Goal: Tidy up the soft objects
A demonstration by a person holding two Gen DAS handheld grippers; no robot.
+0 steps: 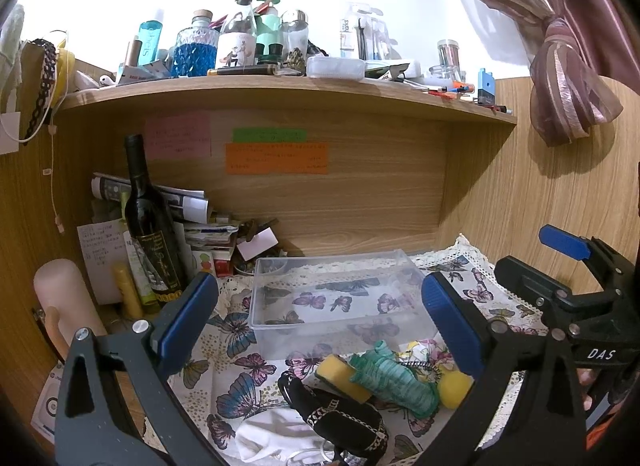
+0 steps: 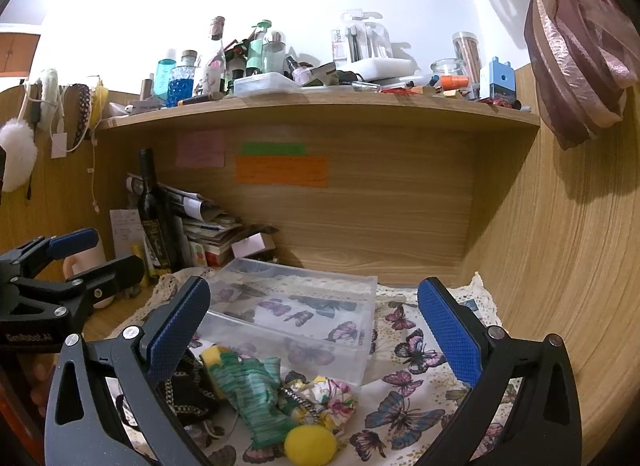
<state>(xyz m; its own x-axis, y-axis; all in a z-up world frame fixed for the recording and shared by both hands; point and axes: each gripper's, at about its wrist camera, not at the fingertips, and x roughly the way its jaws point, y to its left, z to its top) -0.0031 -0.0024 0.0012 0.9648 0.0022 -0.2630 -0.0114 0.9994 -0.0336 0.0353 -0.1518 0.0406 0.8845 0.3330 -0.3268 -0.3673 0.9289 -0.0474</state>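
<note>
Nearest you, both tongs, left gripper (image 1: 316,322) and right gripper (image 2: 316,334), gape wide, holding nothing. The soft pile (image 2: 260,398) lies at six o'clock, the clear bin (image 1: 336,302) at twelve. No item's binned yet; I'd judge you next pinch the green cloth (image 1: 394,380).

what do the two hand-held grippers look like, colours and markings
Both are black frames with silver screws, triangular cut-outs and blue, dimpled finger pads. The left hand-held gripper carries pale lettering, hard to read; the right hand-held gripper shows white "DAS". No cables or sleeves visible.
</note>
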